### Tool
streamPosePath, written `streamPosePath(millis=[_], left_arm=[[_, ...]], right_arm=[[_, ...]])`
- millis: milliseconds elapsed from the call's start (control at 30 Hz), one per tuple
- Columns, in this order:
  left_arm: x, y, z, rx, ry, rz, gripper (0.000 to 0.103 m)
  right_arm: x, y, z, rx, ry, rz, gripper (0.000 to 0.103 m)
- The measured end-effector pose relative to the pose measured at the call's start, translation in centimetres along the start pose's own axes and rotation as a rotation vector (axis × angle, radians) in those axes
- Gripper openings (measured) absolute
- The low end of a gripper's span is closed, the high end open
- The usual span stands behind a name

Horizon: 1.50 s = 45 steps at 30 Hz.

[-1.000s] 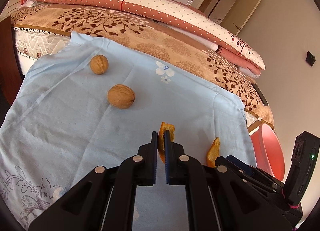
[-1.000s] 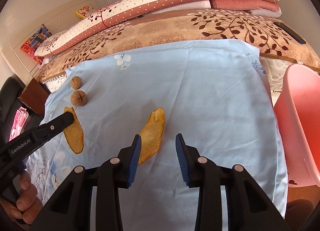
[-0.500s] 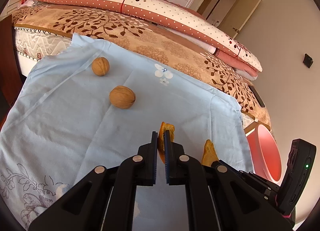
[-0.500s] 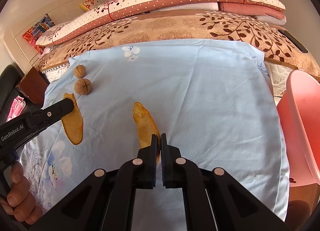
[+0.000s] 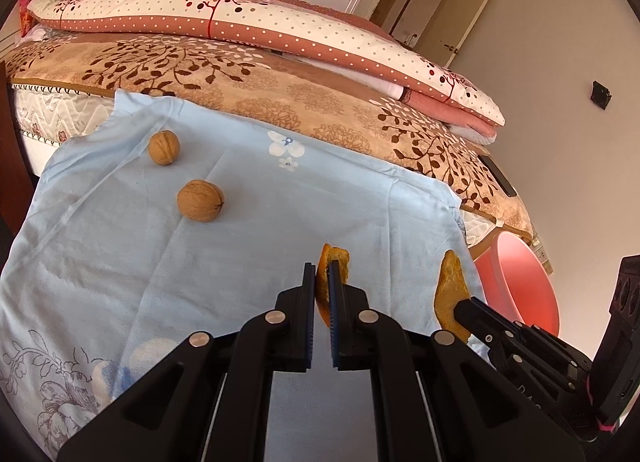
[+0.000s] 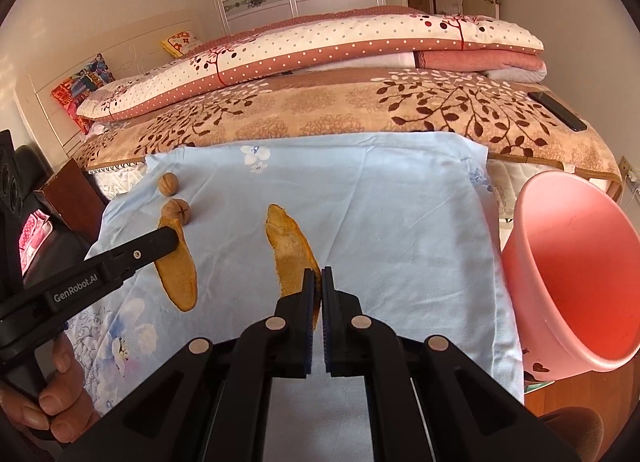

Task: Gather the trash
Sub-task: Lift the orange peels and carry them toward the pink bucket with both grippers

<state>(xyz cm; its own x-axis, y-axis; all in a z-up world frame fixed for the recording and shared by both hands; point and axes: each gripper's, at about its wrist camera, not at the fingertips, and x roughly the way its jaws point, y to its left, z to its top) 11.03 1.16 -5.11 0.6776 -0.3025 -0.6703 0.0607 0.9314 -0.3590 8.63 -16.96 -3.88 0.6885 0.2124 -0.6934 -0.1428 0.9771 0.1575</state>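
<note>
Pinching one long, flat, orange-brown strip of fruit peel by its near end, the right gripper has its jaws fully closed on it, so the strip runs from the pads toward the upper middle of the frame, tip away. The left gripper is also closed, on a second similar peel strip which stands edge-up between its pads. Both strips sit just over the light blue bed cloth, probably held at one end for easy dropping into the pink plastic bucket at right. Two brown walnuts lie untouched at upper left.
</note>
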Motion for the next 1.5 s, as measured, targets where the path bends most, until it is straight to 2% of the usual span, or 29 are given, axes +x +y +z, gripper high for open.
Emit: streamPosePath(millis=[267,1000,1167,1500], left_arm=[[0.4,-2.8,-0.1,0.077,0.003,-0.014,0.006],[-0.1,-9.1,-0.1,0.262,-0.070,-0.025,0.006],[-0.1,-9.5,-0.1,0.277,-0.082,-0.019,0.006],[0.8,-8.9,-0.8,0.272,-0.058,0.005,0.006]], right_arm=[[-2.5,-1.3,0.4,0.008,-0.074,-0.026,0.003],[-5.3,-5.1,0.4,0.101,-0.146,-0.058,0.003],[-5.1,-5.3,0.2,0.108,-0.144,-0.060,0.003],[-3.5,-5.4,-1.0,0.114,-0.086,-0.065,0.003]])
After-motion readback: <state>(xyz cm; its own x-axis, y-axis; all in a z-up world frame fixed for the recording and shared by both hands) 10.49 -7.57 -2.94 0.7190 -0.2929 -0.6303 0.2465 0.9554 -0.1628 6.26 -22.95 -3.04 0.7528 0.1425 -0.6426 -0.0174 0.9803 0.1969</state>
